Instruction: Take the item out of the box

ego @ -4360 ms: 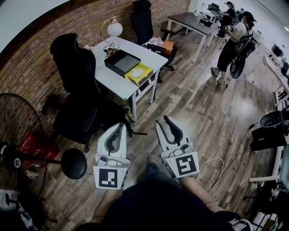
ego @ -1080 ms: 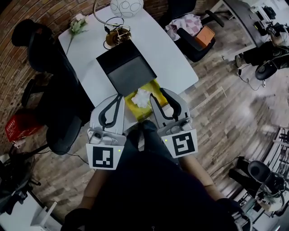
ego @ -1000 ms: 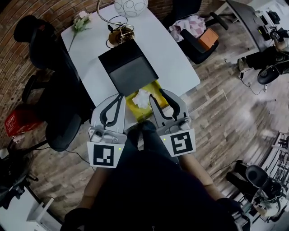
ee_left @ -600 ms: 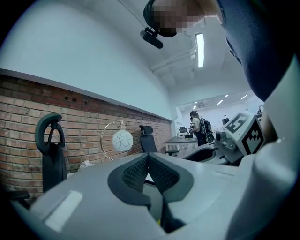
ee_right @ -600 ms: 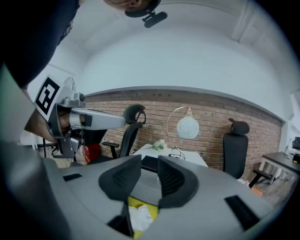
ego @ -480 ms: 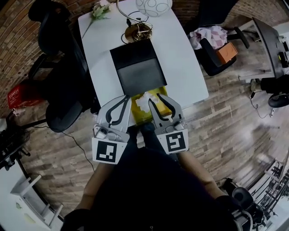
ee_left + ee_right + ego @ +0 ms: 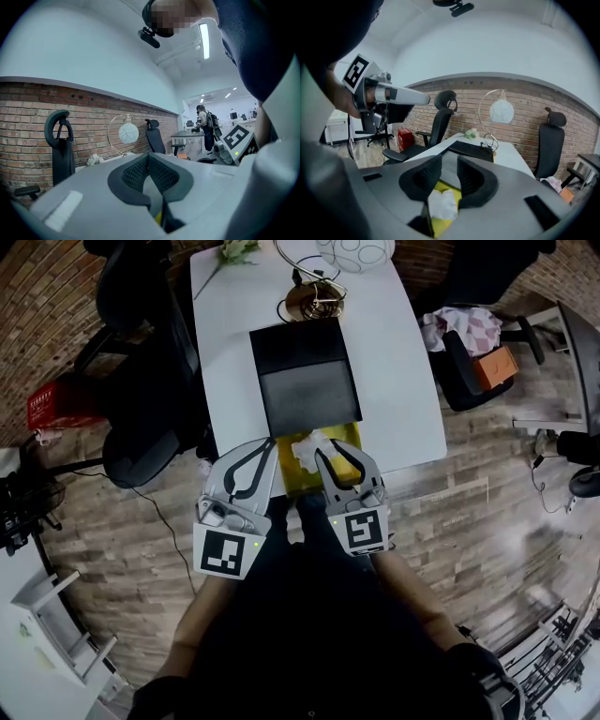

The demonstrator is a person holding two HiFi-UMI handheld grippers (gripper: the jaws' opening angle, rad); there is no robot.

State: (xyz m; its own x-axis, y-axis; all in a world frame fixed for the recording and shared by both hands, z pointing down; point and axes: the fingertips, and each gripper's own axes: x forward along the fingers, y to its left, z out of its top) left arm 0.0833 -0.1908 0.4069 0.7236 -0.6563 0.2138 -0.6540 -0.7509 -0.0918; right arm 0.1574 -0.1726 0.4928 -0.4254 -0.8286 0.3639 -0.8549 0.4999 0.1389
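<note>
Where the smooth white table (image 7: 403, 381) ends nearest the person, a shallow yellow box (image 7: 349, 435) sits with a crumpled white paper wad (image 7: 307, 448) lying in it, soft and creased. At the box's 12 o'clock, just beside it, lies a flat rectangular black box (image 7: 298, 345) with a matte grey inside. Further toward 12 o'clock stands a lamp (image 7: 356, 249) with a pale round globe on a thin curved hoop. The left gripper (image 7: 268, 443) hangs at the yellow box's 9 o'clock, its ribbed dark pads pressed together at the tips with nothing between them. The right gripper (image 7: 337, 457) hovers over the box's 4 o'clock side, its jaws spread. In the right gripper view the wad and a strip of yellow show through that gap. Black mesh office chairs (image 7: 141, 427) ring the table on a wood-plank floor (image 7: 487, 521).
</note>
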